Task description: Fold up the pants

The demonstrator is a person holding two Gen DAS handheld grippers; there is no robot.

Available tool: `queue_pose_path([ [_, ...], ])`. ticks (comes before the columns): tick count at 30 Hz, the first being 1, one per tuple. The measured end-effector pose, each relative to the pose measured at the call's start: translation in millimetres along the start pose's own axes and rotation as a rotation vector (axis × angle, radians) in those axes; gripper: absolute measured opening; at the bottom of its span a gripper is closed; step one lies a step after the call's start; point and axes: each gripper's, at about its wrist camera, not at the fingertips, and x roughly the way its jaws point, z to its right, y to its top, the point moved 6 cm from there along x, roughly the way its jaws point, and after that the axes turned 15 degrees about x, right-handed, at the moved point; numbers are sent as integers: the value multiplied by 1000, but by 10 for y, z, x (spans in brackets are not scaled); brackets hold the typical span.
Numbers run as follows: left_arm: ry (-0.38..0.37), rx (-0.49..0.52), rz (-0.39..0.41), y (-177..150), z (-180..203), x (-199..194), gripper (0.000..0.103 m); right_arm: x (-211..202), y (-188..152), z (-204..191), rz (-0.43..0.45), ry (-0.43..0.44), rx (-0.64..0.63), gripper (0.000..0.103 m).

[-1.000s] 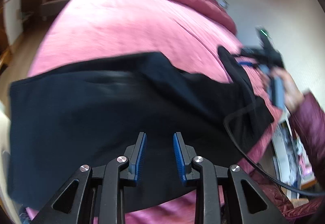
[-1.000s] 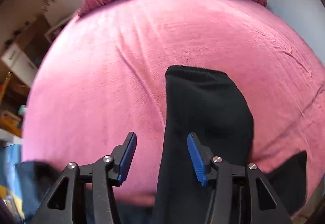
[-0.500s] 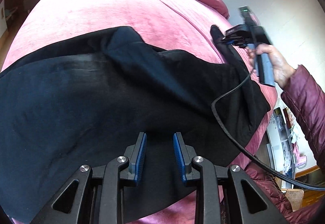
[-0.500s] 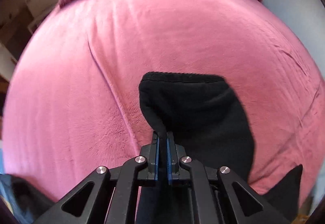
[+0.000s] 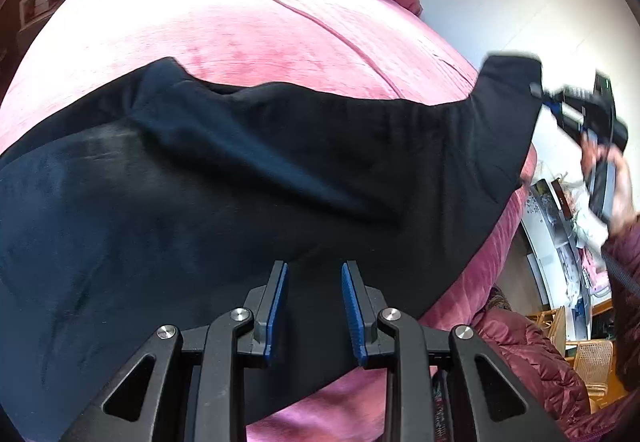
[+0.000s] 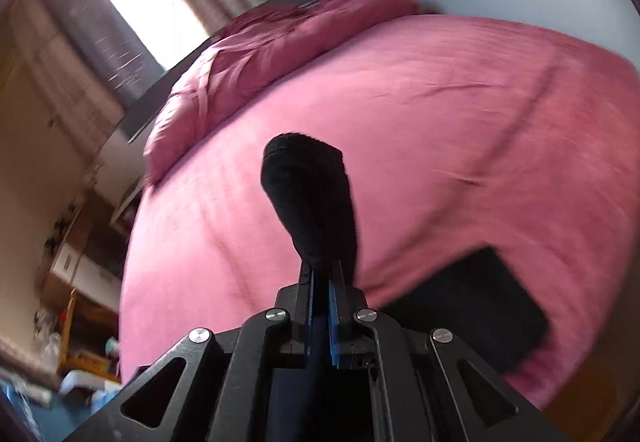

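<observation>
Overhead, the left gripper [image 5: 313,306] hangs above the black pants [image 5: 224,185], its 2 blue-padded fingers [image 5: 277,302] spread apart with nothing between them. The pants lie across the near part of the pink bed [image 5: 256,21], with a long fold running diagonally through the fabric. At the right edge of the left wrist view, the right gripper [image 5: 560,105] is clamped on 1 leg end of the pants and lifts it clear of the bed. From the right wrist view, the right gripper [image 6: 320,282] pinches that dark cuff, which stands up beyond its tips. A rumpled quilt [image 6: 256,49] lies at the bed's far end.
</observation>
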Motion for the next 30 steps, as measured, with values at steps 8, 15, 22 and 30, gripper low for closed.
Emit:
queue_pose_path([
  [8, 13, 44, -49, 70, 144, 93, 28, 240, -244, 1286, -82, -43, 278, 7],
  [15, 23, 67, -79, 136, 221, 150, 28, 259, -188, 1630, -81, 22, 378, 31],
  [22, 21, 99, -89, 158, 318, 220, 28, 281, 34, 1675, -48, -64, 355, 8],
  [30, 25, 94, -107, 111, 278, 257, 28, 264, -75, 1892, -98, -90, 373, 12],
])
